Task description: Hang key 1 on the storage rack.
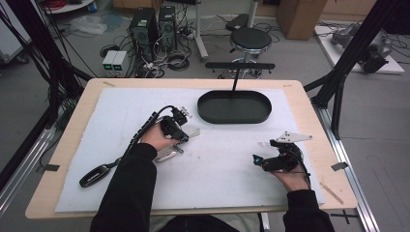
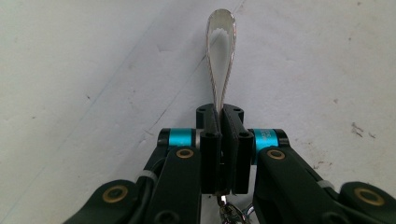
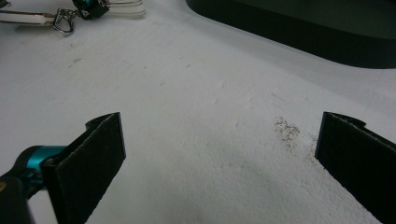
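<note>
A shiny metal strip (image 2: 220, 56), shaped like a small shoehorn, stands on edge between the jaws of my left gripper (image 2: 221, 114), which is shut on it. A key ring (image 2: 229, 210) hangs at the strip's near end. In the high view the left gripper (image 1: 183, 137) sits left of the table's centre, with the strip's rounded end (image 1: 194, 132) poking out to the right. My right gripper (image 1: 256, 159) rests low over the white mat at the right. Its jaws stand wide open with nothing between them (image 3: 219, 135). The key ring (image 3: 63, 23) shows far off in the right gripper view.
A black oval tray (image 1: 234, 107) lies at the back centre of the white mat (image 1: 217, 169); its wall (image 3: 303, 42) shows in the right gripper view. A black T-shaped stand (image 1: 239, 65) rises behind the tray. A black oval piece (image 1: 94, 175) lies at the front left.
</note>
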Action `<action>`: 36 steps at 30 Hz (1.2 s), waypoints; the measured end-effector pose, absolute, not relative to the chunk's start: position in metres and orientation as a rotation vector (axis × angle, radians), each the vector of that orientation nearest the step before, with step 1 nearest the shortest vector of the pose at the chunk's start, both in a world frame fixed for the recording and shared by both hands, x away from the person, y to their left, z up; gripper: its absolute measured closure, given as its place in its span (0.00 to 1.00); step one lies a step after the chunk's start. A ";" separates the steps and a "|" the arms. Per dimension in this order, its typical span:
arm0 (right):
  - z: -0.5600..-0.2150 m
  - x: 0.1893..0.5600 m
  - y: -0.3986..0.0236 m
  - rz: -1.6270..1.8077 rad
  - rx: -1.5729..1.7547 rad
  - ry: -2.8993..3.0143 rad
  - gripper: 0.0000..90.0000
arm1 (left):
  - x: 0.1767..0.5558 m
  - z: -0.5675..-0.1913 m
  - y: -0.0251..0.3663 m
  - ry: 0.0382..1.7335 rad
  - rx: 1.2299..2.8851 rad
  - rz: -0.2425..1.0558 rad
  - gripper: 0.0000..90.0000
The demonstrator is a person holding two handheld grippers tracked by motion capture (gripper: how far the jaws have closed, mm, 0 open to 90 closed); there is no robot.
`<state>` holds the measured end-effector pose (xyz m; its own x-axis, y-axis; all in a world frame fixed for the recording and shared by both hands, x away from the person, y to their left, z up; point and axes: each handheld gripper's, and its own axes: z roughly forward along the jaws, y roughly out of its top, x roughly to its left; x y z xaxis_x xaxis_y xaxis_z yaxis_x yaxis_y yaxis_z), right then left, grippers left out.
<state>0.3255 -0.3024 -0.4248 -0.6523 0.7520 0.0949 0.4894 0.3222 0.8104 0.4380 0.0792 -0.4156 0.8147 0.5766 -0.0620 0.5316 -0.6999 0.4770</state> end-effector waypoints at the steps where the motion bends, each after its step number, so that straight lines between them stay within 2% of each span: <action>1: -0.425 0.325 -0.302 1.246 1.116 2.293 0.01 | 0.438 -0.415 0.080 0.828 2.511 0.137 0.95; 15: -0.425 0.325 -0.302 1.243 1.113 2.292 0.01 | 0.434 -0.385 0.091 0.813 2.379 0.174 0.96; 22: -0.424 0.325 -0.302 1.246 1.114 2.286 0.01 | 0.430 -0.362 0.084 0.754 2.355 0.243 0.96; 36: -0.425 0.325 -0.302 1.249 1.112 2.286 0.01 | 0.433 -0.328 0.081 0.704 2.216 0.289 0.96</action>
<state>0.3248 -0.3023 -0.4248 -0.6514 0.7531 0.0922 0.4846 0.3194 0.8143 0.4326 0.0805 -0.3279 0.8208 0.5710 -0.0170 0.3943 -0.5447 0.7402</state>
